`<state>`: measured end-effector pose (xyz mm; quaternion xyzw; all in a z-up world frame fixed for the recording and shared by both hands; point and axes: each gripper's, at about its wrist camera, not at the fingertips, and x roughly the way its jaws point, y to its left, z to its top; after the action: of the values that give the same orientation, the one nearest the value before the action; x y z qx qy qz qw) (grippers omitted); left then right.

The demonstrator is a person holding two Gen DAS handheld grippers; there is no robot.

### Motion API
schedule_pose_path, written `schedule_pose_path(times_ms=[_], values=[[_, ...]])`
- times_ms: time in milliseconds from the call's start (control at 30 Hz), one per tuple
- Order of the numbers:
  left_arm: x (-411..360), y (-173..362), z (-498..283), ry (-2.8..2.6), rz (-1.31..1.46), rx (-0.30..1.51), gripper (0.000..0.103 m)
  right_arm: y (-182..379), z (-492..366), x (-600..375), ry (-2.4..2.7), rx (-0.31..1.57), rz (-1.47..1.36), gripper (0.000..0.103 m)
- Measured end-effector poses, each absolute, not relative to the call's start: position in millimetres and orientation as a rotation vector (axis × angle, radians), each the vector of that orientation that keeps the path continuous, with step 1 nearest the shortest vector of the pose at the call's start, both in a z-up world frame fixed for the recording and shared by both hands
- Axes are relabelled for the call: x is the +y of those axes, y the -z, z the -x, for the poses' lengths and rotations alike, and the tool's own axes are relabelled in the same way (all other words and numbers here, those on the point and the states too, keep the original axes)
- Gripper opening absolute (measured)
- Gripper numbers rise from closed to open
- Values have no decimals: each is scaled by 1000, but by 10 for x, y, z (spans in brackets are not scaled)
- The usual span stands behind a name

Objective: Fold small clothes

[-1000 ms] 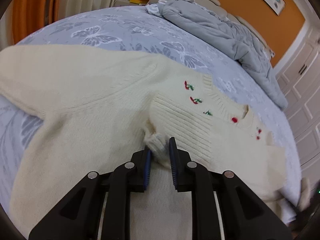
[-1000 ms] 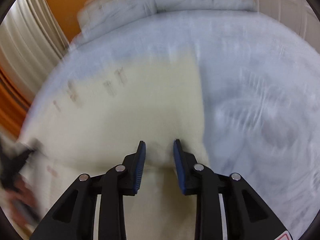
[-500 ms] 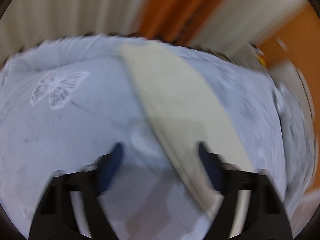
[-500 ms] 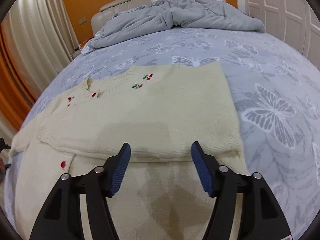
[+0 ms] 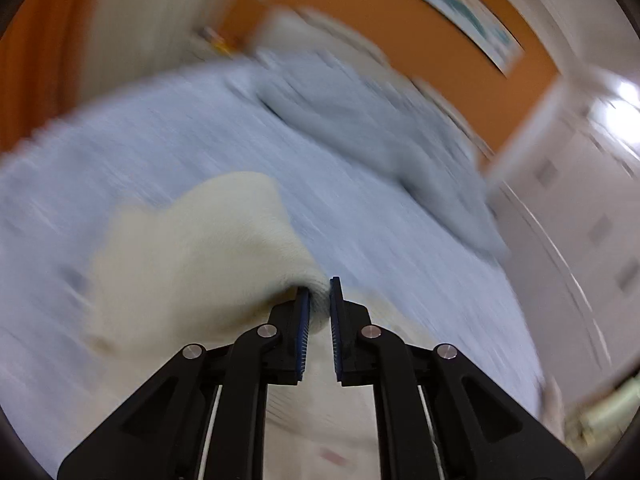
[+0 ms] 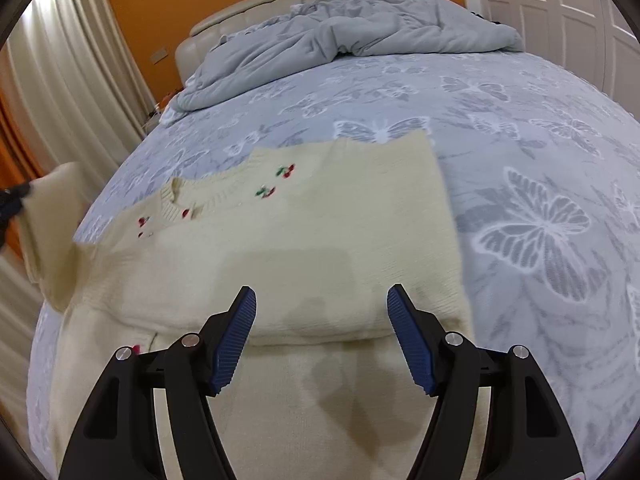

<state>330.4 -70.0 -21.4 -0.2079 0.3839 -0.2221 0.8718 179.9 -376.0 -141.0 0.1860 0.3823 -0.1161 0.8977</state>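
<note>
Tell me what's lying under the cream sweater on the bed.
The cream sweater rests on a blue butterfly-print bedsheet, which shows all around it. Its right sleeve is folded across the front, covering part of the chest. Whatever lies directly beneath the fabric is hidden.

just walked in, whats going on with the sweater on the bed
A person with a gripper in each hand is folding a cream sweater on the bed. One sleeve is already folded across the chest. The left gripper is closing on the other sleeve, which is bunched between its pads and lifted off the bed. The right gripper is opening, with nothing between its jaws, above the folded part.
</note>
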Motion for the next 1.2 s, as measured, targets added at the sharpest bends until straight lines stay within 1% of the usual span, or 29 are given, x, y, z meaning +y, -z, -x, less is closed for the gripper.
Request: schedule_pose_path(times_ms=[33, 100, 167, 200, 233, 300, 367, 467, 533, 633, 733, 800, 900, 933, 967, 1000, 1033, 1133, 1167, 1200], values=[[-943, 386, -3229, 501, 435, 853, 13, 1399, -1790, -3804, 247, 789, -395, 67], [-1346, 916, -3022, 506, 419, 1000, 13, 1386, -1779, -3894, 244, 788, -423, 67], [-1421, 1158, -2921, 489, 436, 1049, 18, 1377, -1766, -3956, 246, 785, -435, 67], [-1421, 1212, -2836, 487, 454, 1036, 20, 1377, -1762, -3981, 244, 785, -441, 67], [-1362, 1206, -2774, 482, 479, 1016, 31, 1381, -1766, -4011, 241, 789, -453, 67], [-1167, 1151, -2757, 439, 533, 974, 47, 1382, -1781, -4039, 232, 787, -475, 67], [-785, 1005, -2748, 408, 584, 904, 49, 1384, -1806, -4032, 221, 787, -489, 67], [-319, 892, -2821, 329, 545, 862, 50, 1389, -1853, -3926, 163, 800, -502, 67], [-36, 936, -2988, 250, 530, 868, 50, 1356, -1890, -3762, 109, 806, -476, 67], [365, 1106, -3190, 148, 576, 913, 50, 1231, -1940, -3382, 35, 788, -382, 67], [598, 1354, -3334, 113, 657, 983, 47, 1165, -2121, -2957, -7, 791, -276, 67], [627, 1404, -3387, 116, 710, 993, 45, 1165, -2321, -2669, -33, 807, -196, 67], [643, 1403, -3364, 122, 713, 997, 45, 1283, -2739, -2307, -63, 866, -111, 67], [618, 1405, -3360, 123, 709, 994, 44, 1374, -2881, -2226, -66, 902, -79, 46], [630, 1418, -3347, 123, 700, 994, 43, 1450, -2986, -2178, -67, 941, -47, 10], [639, 1422, -3335, 120, 690, 996, 41, 1423, -3042, -2232, -41, 943, -52, 7], [652, 1429, -3322, 121, 686, 999, 39, 1280, -3000, -2399, -48, 893, -162, 6], [700, 1460, -3308, 144, 693, 1003, 37, 999, -2675, -3023, -22, 767, -469, 7], [696, 1472, -3297, 158, 682, 1002, 37, 1040, -2577, -3198, -10, 763, -545, 10], [683, 1479, -3280, 157, 662, 998, 36, 1218, -2497, -3368, 16, 808, -607, 15]])
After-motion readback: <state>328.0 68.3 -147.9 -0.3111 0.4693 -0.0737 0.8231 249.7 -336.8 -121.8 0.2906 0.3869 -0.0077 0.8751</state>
